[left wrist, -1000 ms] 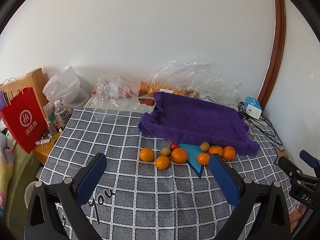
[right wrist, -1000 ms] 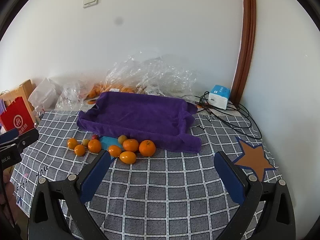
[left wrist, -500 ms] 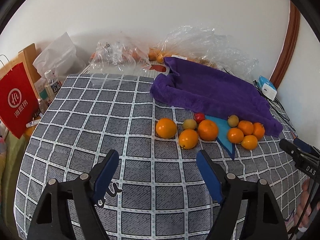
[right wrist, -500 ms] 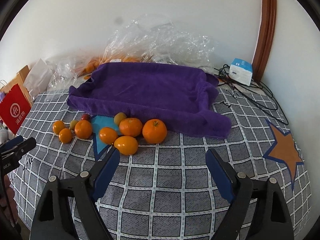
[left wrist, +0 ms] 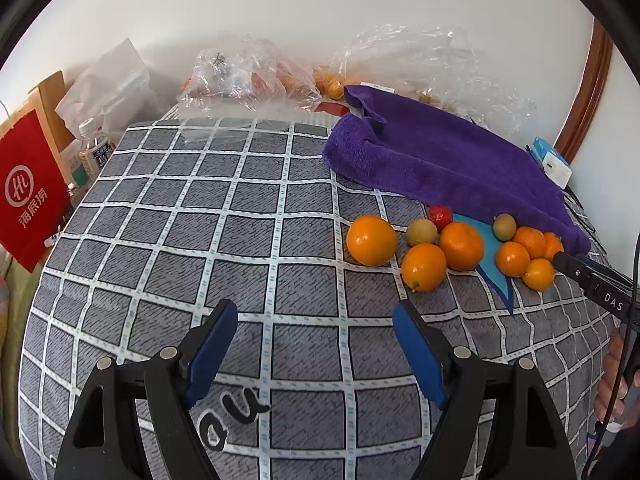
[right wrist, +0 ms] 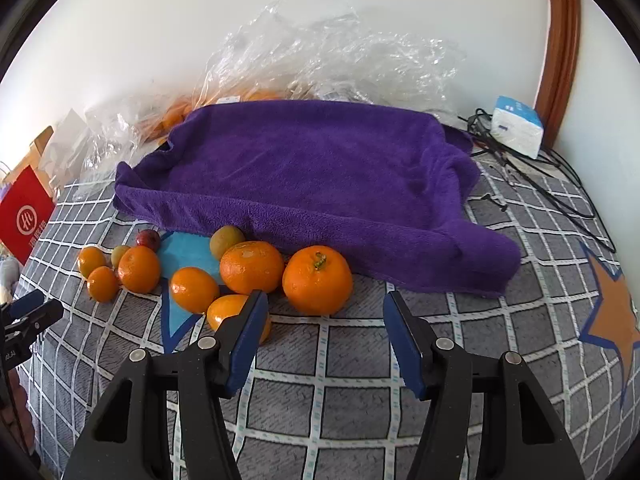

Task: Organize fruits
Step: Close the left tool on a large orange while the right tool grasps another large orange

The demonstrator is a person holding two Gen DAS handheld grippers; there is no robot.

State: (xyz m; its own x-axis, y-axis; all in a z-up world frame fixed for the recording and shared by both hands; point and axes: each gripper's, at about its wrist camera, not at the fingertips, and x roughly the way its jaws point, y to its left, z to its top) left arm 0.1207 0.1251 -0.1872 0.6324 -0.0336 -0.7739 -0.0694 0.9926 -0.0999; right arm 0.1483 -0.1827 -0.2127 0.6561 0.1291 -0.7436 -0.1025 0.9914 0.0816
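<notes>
Right gripper (right wrist: 324, 314) fingers closing, nothing between them yet; big orange (right wrist: 317, 280) sits just ahead on the checked desk (right wrist: 360, 412), touching its neighbours. Left gripper (left wrist: 314, 320) part-open, empty. Risk: an off-centre pinch rolls fruit into the purple towel (right wrist: 320, 172).

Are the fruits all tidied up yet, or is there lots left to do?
Nothing looks tidied yet. The purple towel has no fruit on it, and the oranges and little fruits lie loose on the checked cloth. The right gripper is closing near an orange but holds nothing; the left gripper holds nothing either. All the sorting is left.
</notes>
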